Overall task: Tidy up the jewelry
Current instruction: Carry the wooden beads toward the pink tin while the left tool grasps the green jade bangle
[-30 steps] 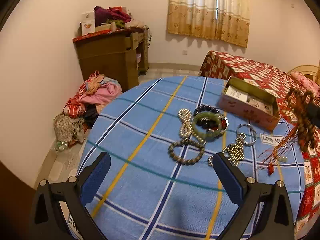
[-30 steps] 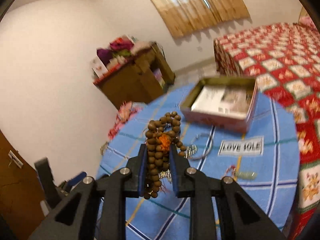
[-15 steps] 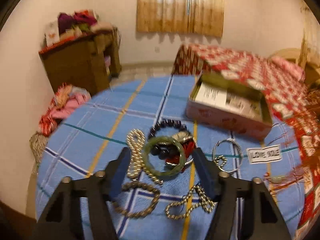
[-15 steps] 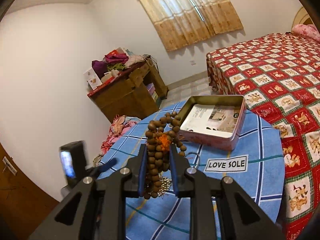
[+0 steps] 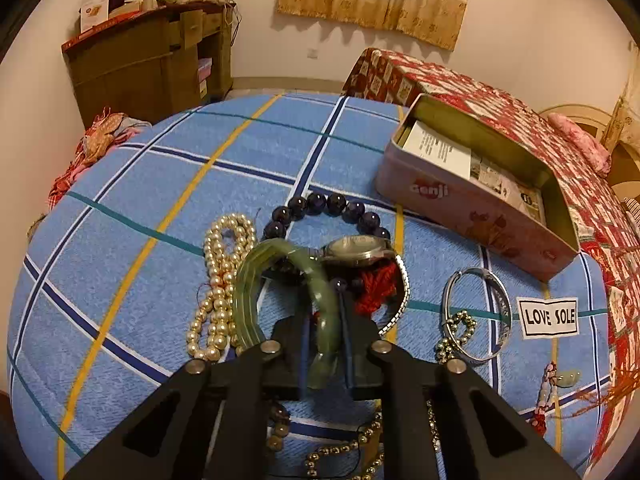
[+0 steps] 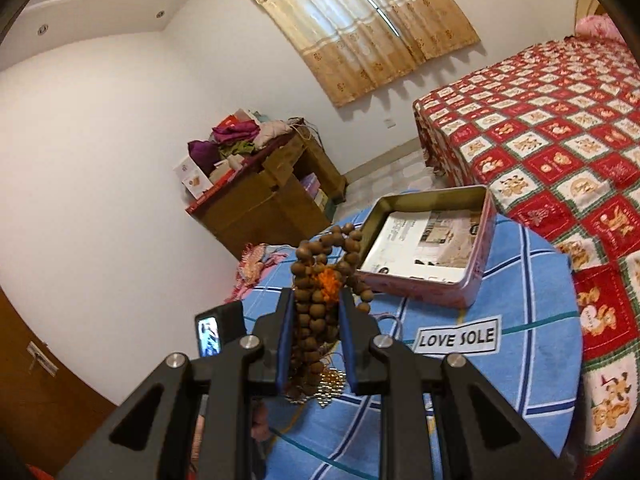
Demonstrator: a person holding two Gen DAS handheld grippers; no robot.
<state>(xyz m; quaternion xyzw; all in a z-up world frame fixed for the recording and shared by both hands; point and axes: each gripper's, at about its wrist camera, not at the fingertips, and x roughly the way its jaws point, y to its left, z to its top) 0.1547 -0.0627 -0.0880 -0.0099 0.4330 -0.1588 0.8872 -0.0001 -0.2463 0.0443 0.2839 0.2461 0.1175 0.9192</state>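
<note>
Left wrist view: left hand-held gripper (image 5: 325, 334) was closing on the translucent green jade bangle (image 5: 280, 280); right hand-held gripper (image 6: 316, 320) clamped the brown wooden bead string (image 6: 320, 280).

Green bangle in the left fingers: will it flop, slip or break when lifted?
The green bangle looks like a stiff, glossy stone ring, so it probably keeps its shape but may slip as the left gripper closes on its narrow rim. It seems to overlap the watch, so that may get dragged.
</note>
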